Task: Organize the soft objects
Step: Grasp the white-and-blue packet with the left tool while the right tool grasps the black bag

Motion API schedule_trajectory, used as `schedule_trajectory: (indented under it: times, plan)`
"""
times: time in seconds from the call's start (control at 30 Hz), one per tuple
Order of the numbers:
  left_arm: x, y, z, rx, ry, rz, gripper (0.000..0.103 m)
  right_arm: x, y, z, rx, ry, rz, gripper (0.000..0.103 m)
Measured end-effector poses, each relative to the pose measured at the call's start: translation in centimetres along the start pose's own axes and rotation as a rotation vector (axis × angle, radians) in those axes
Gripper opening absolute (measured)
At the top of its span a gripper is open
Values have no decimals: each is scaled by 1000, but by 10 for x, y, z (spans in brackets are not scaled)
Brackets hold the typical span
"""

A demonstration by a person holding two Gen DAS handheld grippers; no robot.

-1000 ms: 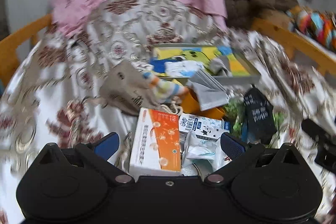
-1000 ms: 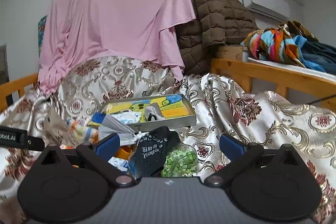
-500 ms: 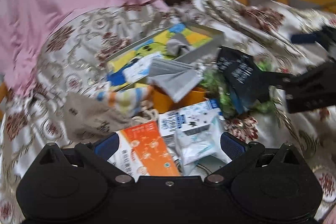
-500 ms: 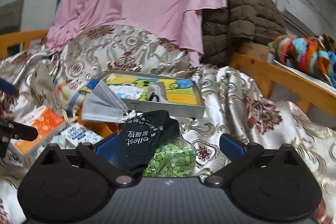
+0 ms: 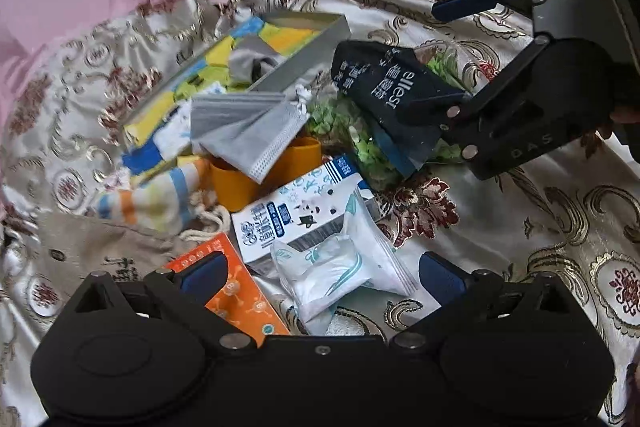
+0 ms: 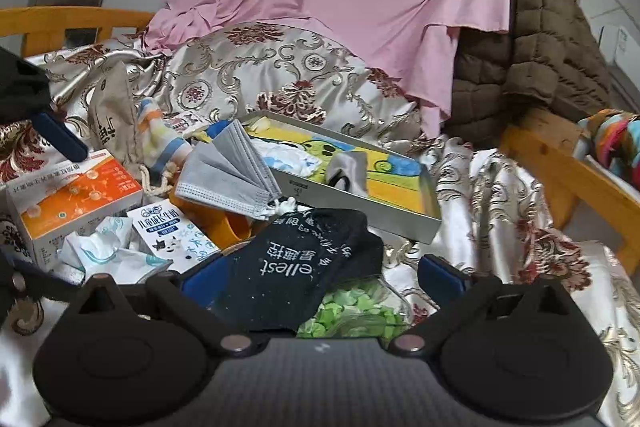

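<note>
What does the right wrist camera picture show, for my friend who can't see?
The right gripper, jaws open, sits around a black sock lying on a bag of green bits. Behind lie a grey face mask and a colourful tray on a patterned bedspread.

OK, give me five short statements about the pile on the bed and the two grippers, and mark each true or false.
1. The grey pleated face mask lies partly over the orange plastic cup. True.
2. The right gripper is shut on the black sock with white lettering. False: its jaws are open, with the sock lying between them.
3. The shallow grey tray with the yellow cartoon base holds a small grey cloth item. True.
4. The left gripper holds the orange and white carton. False: its jaws are open and hold nothing.
5. The black sock rests on a clear bag of green pieces. True.
</note>
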State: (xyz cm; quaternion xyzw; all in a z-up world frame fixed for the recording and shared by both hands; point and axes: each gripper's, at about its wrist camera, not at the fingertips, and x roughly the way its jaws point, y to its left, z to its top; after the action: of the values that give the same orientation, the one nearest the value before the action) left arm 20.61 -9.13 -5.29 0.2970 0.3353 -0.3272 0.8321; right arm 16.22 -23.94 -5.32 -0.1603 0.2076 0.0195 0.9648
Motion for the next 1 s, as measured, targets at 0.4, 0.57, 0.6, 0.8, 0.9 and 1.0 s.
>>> schedule_trajectory:
  times: [0.4, 0.57, 0.6, 0.8, 0.9, 1.0]
  plan:
    - [21, 12, 4, -93, 75, -100, 88, 21, 8, 2, -66, 47, 64, 86]
    - [22, 15, 7, -128, 81, -67, 85, 24, 10, 0, -56, 59, 73, 84]
    - [22, 16, 7, -129, 80, -65, 83, 23, 10, 0, -55, 59, 75, 83]
    - [27, 10, 4, -125, 118, -135, 71, 20, 14, 0, -65, 57, 82, 72]
    - [33, 5, 0, -102, 148, -135, 66, 18, 16, 1, -79, 52, 88, 64]
    - [33, 6, -1, -122, 152, -140, 62, 16, 22, 0, -114, 46, 88, 56]
